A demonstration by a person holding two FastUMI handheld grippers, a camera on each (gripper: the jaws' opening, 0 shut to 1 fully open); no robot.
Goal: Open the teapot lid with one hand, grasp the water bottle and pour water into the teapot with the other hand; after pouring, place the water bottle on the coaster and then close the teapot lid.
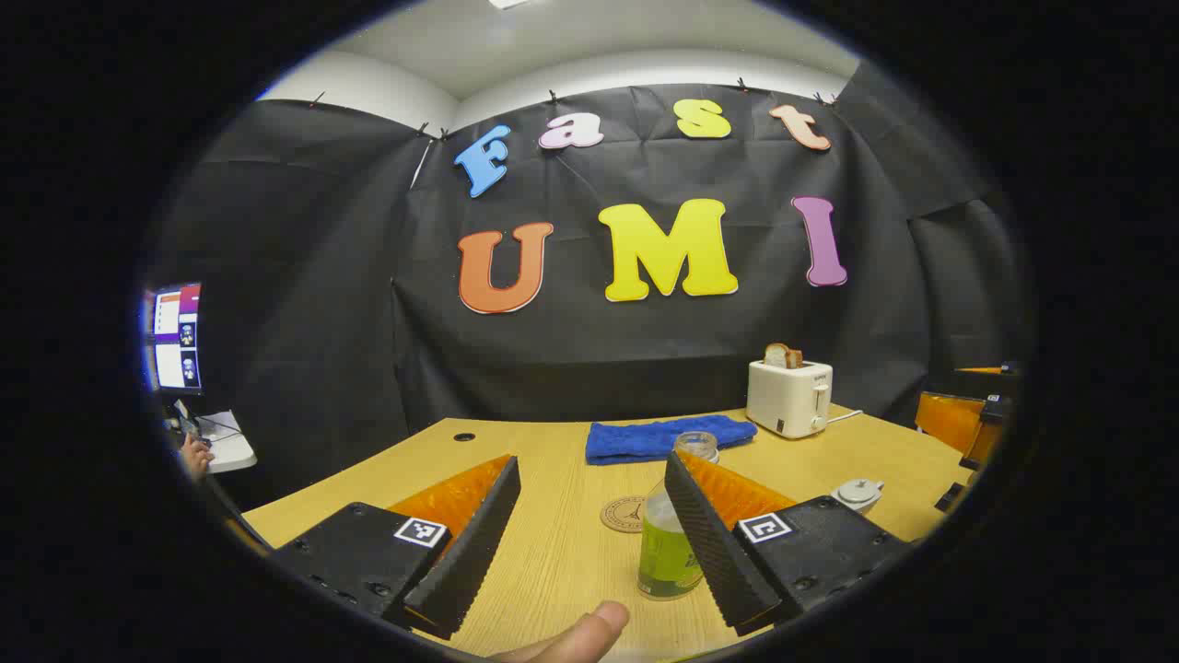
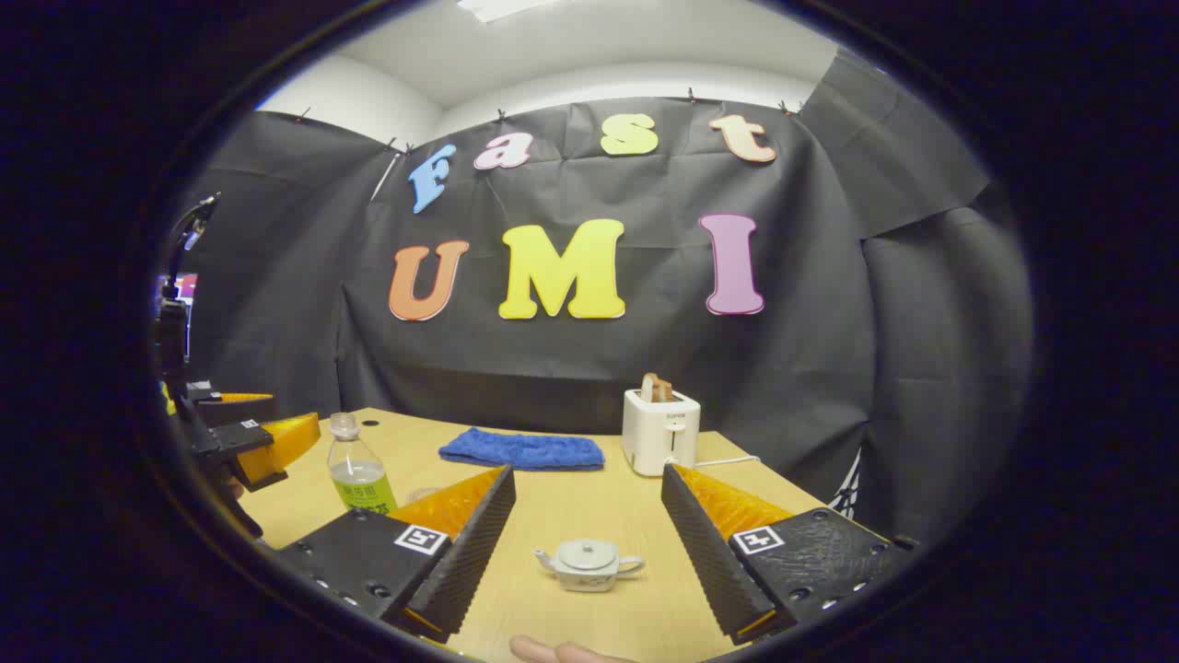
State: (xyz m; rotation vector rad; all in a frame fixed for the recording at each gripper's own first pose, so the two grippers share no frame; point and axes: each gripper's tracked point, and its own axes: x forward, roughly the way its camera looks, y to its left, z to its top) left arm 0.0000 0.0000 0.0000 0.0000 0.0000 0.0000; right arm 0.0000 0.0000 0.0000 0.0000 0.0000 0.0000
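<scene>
A clear water bottle (image 1: 671,543) with a green label and no cap stands on the wooden table (image 1: 553,552), just inside my left gripper's right finger. My left gripper (image 1: 589,543) is open and touches nothing. A round cork coaster (image 1: 628,514) lies just behind the bottle. A small white teapot (image 2: 588,564) with its lid on sits between the fingers of my open right gripper (image 2: 589,552), a little ahead of them. The right gripper view also has the water bottle (image 2: 357,477) at the left, with the left gripper (image 2: 249,442) beside it. The teapot (image 1: 858,494) appears at the right of the left gripper view.
A folded blue cloth (image 1: 665,437) lies at the back of the table. A white toaster (image 1: 788,396) with bread in it stands at the back right, its cord trailing off. A monitor (image 1: 175,337) and a person's hand (image 1: 195,454) are at the far left.
</scene>
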